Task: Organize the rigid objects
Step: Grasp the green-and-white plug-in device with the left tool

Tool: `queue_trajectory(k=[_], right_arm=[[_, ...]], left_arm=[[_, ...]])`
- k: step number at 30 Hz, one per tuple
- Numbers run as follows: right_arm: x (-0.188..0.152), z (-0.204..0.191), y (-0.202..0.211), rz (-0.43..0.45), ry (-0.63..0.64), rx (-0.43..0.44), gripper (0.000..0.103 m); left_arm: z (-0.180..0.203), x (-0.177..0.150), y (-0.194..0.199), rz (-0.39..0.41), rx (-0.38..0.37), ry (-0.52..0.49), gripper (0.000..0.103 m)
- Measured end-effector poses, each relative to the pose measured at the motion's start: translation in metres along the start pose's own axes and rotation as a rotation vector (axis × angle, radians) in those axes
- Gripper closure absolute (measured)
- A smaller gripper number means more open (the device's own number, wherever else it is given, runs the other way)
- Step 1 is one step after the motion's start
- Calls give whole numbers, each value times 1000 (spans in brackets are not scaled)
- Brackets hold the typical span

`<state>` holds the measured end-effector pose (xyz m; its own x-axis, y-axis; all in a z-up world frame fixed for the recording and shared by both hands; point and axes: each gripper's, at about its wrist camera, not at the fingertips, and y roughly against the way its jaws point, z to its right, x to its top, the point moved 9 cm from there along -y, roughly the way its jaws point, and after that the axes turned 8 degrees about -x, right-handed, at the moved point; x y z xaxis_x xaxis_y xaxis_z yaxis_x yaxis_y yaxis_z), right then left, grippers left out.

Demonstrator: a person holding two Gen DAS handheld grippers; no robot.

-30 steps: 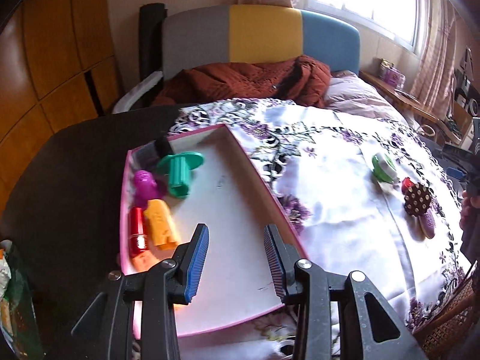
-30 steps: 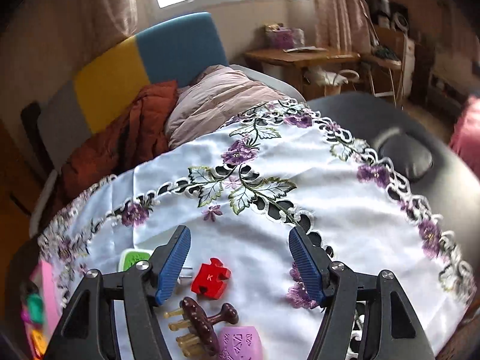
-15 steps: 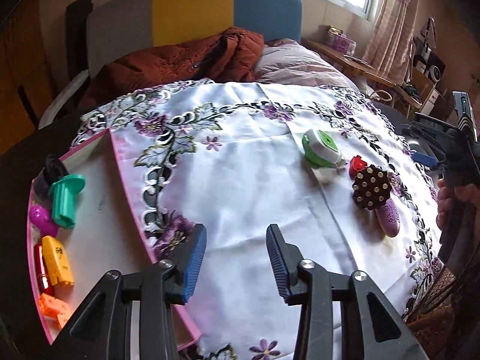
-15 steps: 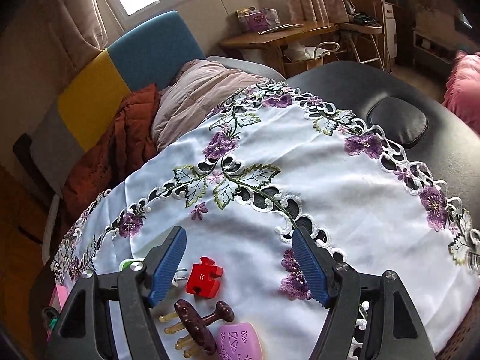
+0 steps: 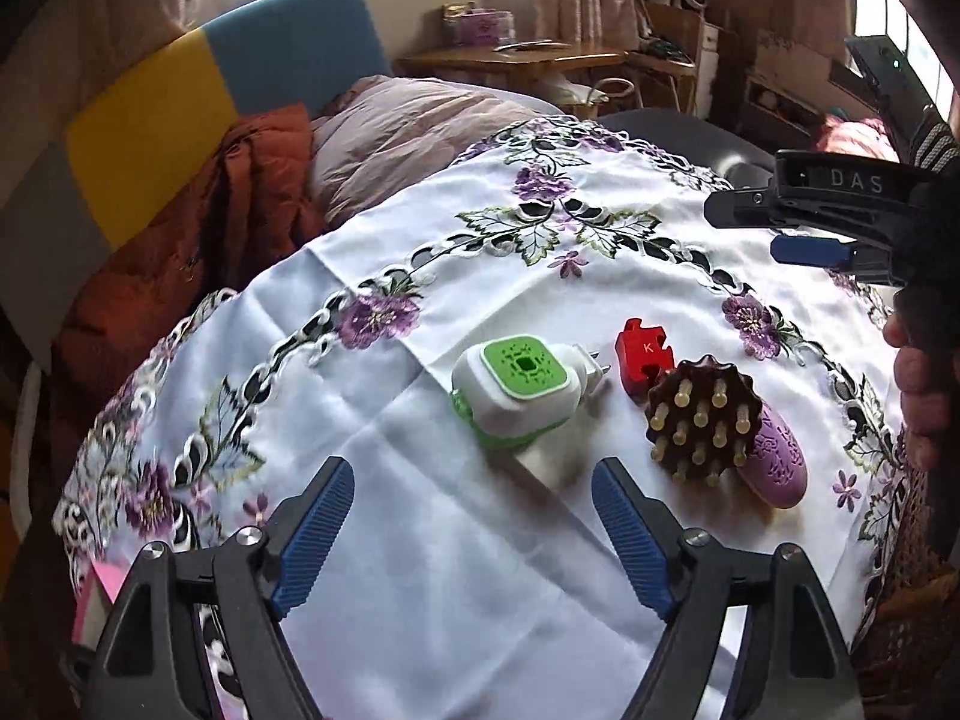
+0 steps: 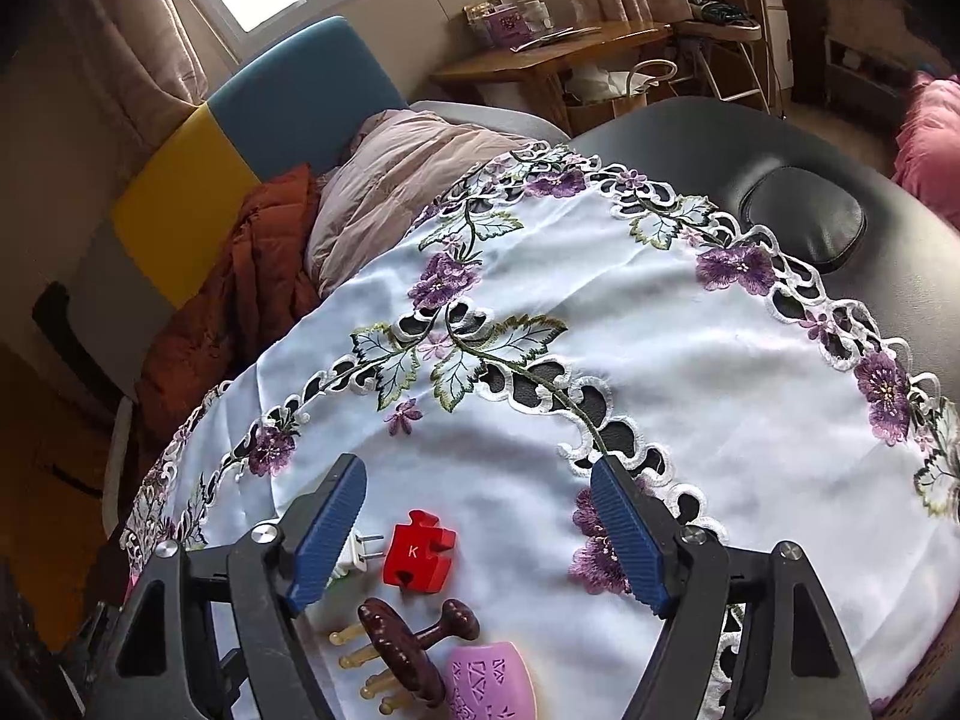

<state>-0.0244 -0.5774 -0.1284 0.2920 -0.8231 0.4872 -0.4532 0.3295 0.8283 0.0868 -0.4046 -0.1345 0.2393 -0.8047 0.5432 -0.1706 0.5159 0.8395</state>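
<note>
Left tongs (image 5: 474,531) agape | green plug-in (image 5: 516,390) — prongs toward red block (image 5: 643,358)

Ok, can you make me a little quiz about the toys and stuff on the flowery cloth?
1. True or false: the left gripper is holding something.
2. Which letter is printed on the red puzzle piece? A) K B) M C) T
3. Fill in: the brown massage brush leans against a ______ oval piece.

Key: 1 false, its jaws stand apart with nothing between them, aimed toward the green and white plug-in device. 2 A. 3 purple.
</note>
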Motion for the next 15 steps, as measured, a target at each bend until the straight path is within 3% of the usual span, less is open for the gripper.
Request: queue_trajectory(k=[15], right_arm=[[-3, 4, -7, -56, -48, 38, 22]], left_arm=[[22, 36, -68, -160, -39, -350, 16]])
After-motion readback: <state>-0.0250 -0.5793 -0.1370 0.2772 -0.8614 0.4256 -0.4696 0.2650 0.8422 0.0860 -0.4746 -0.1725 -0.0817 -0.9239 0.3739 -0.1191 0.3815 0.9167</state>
